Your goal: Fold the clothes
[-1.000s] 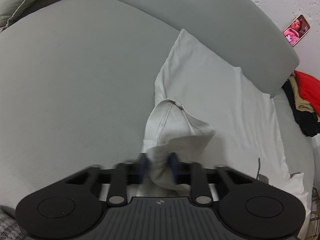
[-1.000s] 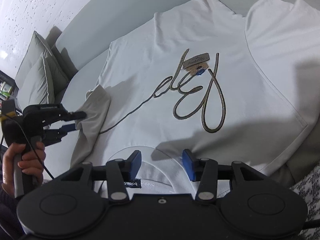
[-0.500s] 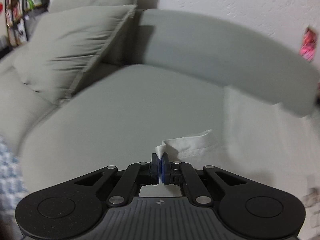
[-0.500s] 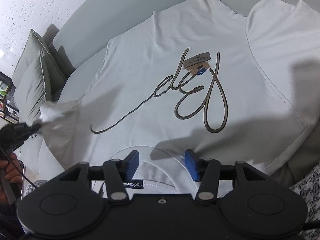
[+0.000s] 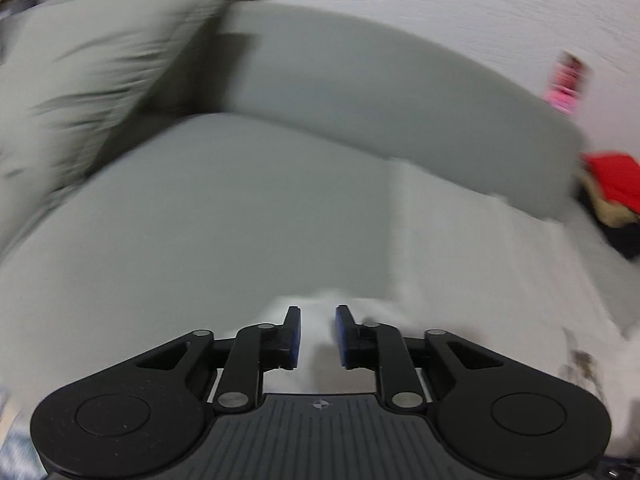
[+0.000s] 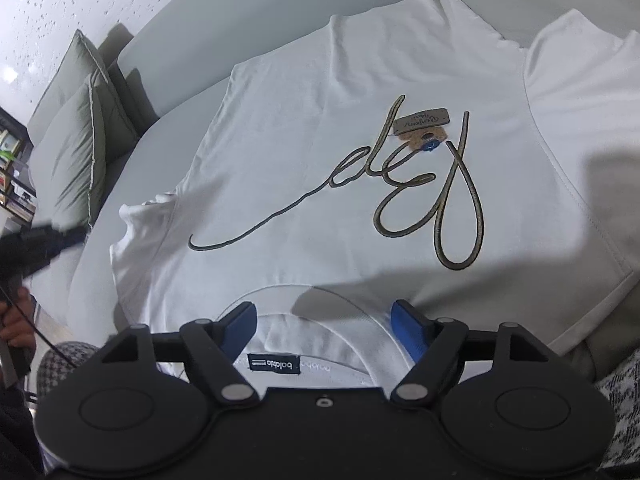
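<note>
A white T-shirt (image 6: 360, 152) with gold script lettering lies spread face up on a grey sofa (image 6: 172, 44). Its left sleeve (image 6: 140, 232) lies flat beside the body. My right gripper (image 6: 324, 328) is open and empty, hovering over the collar and its dark label (image 6: 274, 361). My left gripper (image 5: 317, 332) is open with white sleeve cloth (image 5: 316, 344) lying under its blue fingers; that view is blurred. The left gripper also shows in the right wrist view (image 6: 40, 240), just left of the sleeve.
Grey cushions (image 6: 76, 140) lean at the sofa's left end. A cardboard tag (image 6: 422, 122) lies on the shirt's chest. Red and dark clothes (image 5: 612, 188) are piled past the sofa's right end. A pink picture (image 5: 568, 84) hangs on the wall.
My left gripper pulled the sleeve outward to the left, then opened and let it go. The sleeve now lies flat. My right gripper has stayed open over the collar.
</note>
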Demonstrator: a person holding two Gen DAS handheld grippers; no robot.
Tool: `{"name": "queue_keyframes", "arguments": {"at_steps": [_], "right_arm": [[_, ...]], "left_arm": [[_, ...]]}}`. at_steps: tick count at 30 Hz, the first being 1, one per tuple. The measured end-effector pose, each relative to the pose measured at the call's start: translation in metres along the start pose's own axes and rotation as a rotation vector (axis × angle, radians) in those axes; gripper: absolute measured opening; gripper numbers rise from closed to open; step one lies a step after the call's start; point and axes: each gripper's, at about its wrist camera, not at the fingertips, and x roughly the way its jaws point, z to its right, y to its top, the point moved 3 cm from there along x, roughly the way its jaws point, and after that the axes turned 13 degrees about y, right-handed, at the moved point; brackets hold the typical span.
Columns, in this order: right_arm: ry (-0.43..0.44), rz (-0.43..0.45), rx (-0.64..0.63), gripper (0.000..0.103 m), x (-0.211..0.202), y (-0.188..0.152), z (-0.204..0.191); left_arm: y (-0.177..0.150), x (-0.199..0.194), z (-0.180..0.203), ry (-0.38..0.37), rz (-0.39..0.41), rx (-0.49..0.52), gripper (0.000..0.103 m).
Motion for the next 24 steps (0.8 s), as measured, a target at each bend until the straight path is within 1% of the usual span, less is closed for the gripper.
{"name": "queue_keyframes", "arguments": {"at_steps": [1, 4, 6, 7, 8, 9, 11, 12, 14, 15, 16, 17, 18, 21, 22, 23, 24], "right_arm": [[-0.003, 0.001, -0.002, 0.073, 0.0, 0.0, 0.0], [-0.014, 0.0, -0.012, 0.072, 0.0, -0.002, -0.001], [-0.019, -0.001, -0.019, 0.072, 0.0, -0.002, -0.002], [-0.02, -0.001, -0.019, 0.071, -0.001, -0.002, -0.002], [-0.022, -0.001, -0.018, 0.07, -0.001, -0.002, -0.002], [-0.019, 0.0, -0.014, 0.069, -0.002, -0.002, -0.001], [-0.007, 0.005, 0.009, 0.069, -0.006, -0.001, 0.002], [-0.002, 0.009, 0.026, 0.069, -0.009, -0.001, 0.004], [0.002, 0.02, 0.068, 0.069, -0.017, 0.002, 0.01], [0.004, 0.025, 0.09, 0.069, -0.021, 0.004, 0.013], [0.002, 0.037, 0.115, 0.069, -0.027, 0.006, 0.018], [-0.002, 0.06, 0.141, 0.069, -0.035, 0.008, 0.024], [-0.005, 0.084, 0.167, 0.069, -0.043, 0.01, 0.029], [-0.025, 0.183, 0.225, 0.069, -0.072, 0.018, 0.049], [-0.034, 0.217, 0.243, 0.069, -0.081, 0.021, 0.055], [-0.049, 0.249, 0.256, 0.069, -0.089, 0.024, 0.061], [-0.063, 0.273, 0.268, 0.069, -0.094, 0.026, 0.066]], "left_arm": [[-0.002, 0.008, 0.018, -0.025, -0.008, 0.037, 0.023], [-0.006, 0.042, 0.059, -0.093, -0.067, 0.112, 0.024], [-0.011, 0.065, 0.068, -0.075, -0.125, 0.118, 0.027], [-0.014, 0.073, 0.061, -0.008, -0.156, 0.102, 0.024], [-0.016, 0.08, 0.051, 0.076, -0.187, 0.082, 0.016], [-0.019, 0.087, 0.042, 0.16, -0.217, 0.061, 0.012], [-0.018, 0.085, 0.015, 0.217, -0.24, -0.011, 0.012], [-0.016, 0.081, 0.005, 0.284, -0.239, 0.003, 0.012], [-0.015, 0.073, -0.007, 0.5, -0.211, 0.117, 0.011], [-0.016, 0.069, -0.015, 0.576, -0.216, 0.151, 0.009], [-0.017, 0.064, -0.025, 0.593, -0.231, 0.144, 0.008], [-0.017, 0.056, -0.031, 0.581, -0.227, 0.125, 0.01], [-0.016, 0.048, -0.037, 0.565, -0.218, 0.106, 0.015], [-0.018, 0.017, -0.043, 0.516, -0.168, 0.074, 0.015], [-0.02, 0.007, -0.037, 0.481, -0.148, 0.071, 0.016], [-0.022, -0.003, -0.031, 0.441, -0.13, 0.069, 0.02], [-0.023, -0.012, -0.022, 0.39, -0.111, 0.068, 0.022]]}}
